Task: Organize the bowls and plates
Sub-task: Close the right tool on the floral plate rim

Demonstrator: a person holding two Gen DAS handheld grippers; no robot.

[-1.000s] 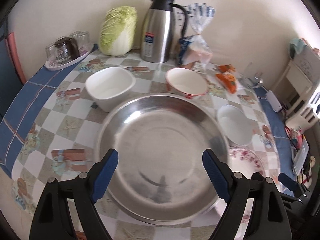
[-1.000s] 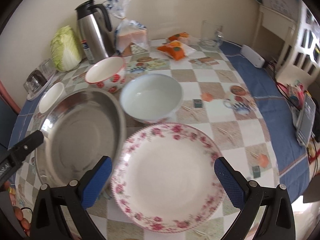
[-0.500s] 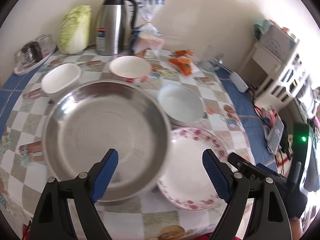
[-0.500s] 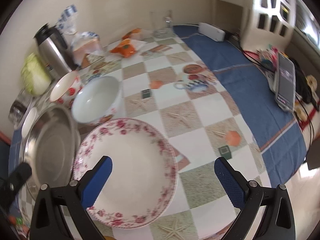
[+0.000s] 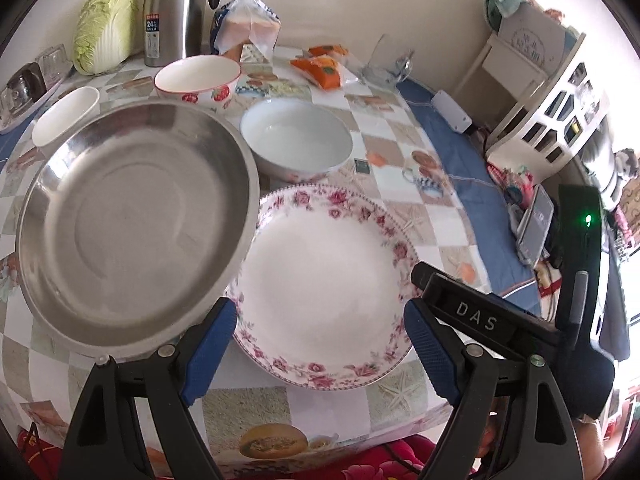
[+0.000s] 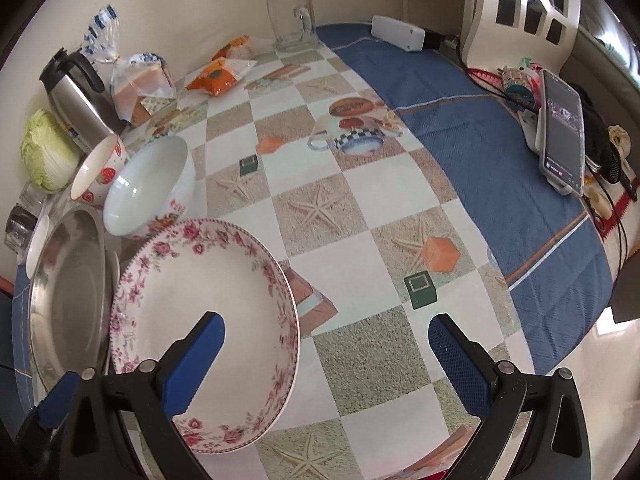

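A white plate with a pink flower rim (image 5: 324, 280) (image 6: 200, 300) lies near the table's front edge. A big steel basin (image 5: 132, 220) (image 6: 68, 292) sits to its left, rim over the plate's edge. Behind stand a white bowl (image 5: 296, 140) (image 6: 152, 184), a red-patterned bowl (image 5: 198, 76) (image 6: 98, 168) and a small white dish (image 5: 64, 114). My left gripper (image 5: 320, 352) is open and empty, just in front of the plate. My right gripper (image 6: 326, 360) is open and empty, its left finger over the plate. It also shows in the left wrist view (image 5: 460, 308).
At the back stand a steel thermos (image 5: 176, 8), a cabbage (image 5: 106, 24), a bread bag (image 5: 248, 24), orange snack packs (image 5: 320, 66) and a glass mug (image 6: 292, 24). A phone (image 6: 562, 136) and cables lie on the blue cloth at the right.
Both grippers have swung to the right. The left view has shifted from the steel basin to the flowered plate; the right one now looks past the plate at the table's right side. Both stay open.
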